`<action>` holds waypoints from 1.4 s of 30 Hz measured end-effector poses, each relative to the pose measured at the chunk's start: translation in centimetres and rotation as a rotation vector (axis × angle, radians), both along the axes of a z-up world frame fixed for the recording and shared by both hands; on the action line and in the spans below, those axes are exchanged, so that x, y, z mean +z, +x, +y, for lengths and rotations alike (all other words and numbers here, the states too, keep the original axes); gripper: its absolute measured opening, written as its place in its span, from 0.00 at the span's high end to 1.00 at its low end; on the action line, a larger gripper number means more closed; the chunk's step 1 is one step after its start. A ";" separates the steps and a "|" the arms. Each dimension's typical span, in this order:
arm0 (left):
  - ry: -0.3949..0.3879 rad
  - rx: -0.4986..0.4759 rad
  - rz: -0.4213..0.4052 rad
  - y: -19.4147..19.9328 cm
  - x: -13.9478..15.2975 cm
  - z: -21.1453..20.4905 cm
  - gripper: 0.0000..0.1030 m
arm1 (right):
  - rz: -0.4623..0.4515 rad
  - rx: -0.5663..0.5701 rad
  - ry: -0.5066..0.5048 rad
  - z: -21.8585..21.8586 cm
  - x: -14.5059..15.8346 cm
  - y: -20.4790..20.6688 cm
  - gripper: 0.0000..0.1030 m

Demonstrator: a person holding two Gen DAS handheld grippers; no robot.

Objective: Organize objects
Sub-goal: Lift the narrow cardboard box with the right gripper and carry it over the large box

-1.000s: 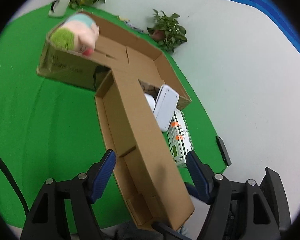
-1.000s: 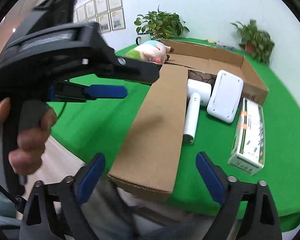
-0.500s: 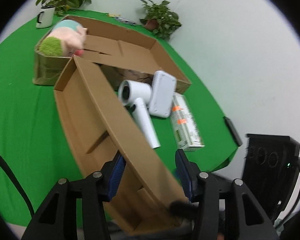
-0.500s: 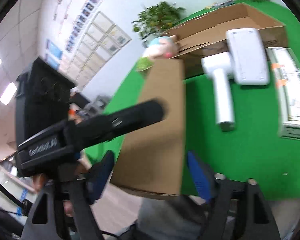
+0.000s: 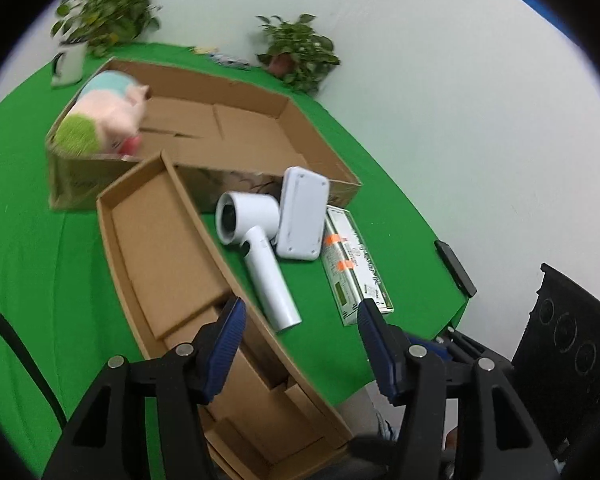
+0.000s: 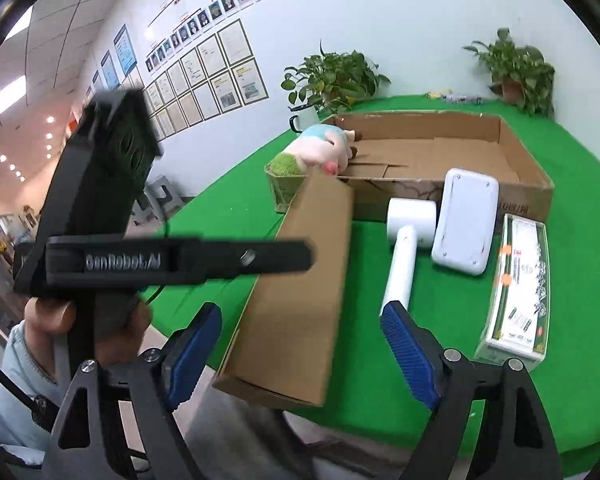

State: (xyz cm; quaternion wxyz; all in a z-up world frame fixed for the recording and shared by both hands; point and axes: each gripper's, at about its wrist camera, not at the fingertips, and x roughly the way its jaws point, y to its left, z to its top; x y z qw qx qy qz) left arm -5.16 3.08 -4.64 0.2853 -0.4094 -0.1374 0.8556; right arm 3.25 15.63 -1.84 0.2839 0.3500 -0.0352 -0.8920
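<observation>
Narrow carton (image 5: 168, 240): open, tilted, overhanging the table's near edge.
Hair dryer (image 5: 260, 256): white, lying flat.
White pad (image 5: 304, 212): leaning on the dryer.
Plush pig (image 5: 104, 120): in the big box's corner.

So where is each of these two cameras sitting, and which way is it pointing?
Left wrist: rides on the left gripper, looking down over its blue fingers at the long brown cardboard tray on the green table.
Right wrist: rides on the right gripper, facing the table; a hand holding the other gripper shows at left.
Shared: tray, white hair dryer, pink plush toy.
</observation>
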 end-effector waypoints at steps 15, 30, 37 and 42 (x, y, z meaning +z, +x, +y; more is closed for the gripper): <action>-0.068 0.166 -0.114 1.9 -4.6 -4.2 0.43 | -0.191 -0.069 0.107 -1.1 -6.7 -3.9 0.74; -0.145 0.201 -0.134 0.3 -6.2 -4.3 0.79 | -0.211 -0.130 0.098 -3.8 -7.2 -7.5 0.83; -0.188 0.191 -0.121 2.4 -5.9 -3.7 0.81 | -0.193 -0.137 0.149 -4.7 -6.9 -4.7 0.87; -0.208 0.202 -0.081 2.7 -4.8 -3.2 0.83 | -0.157 -0.169 0.149 -4.5 -6.2 -3.7 0.87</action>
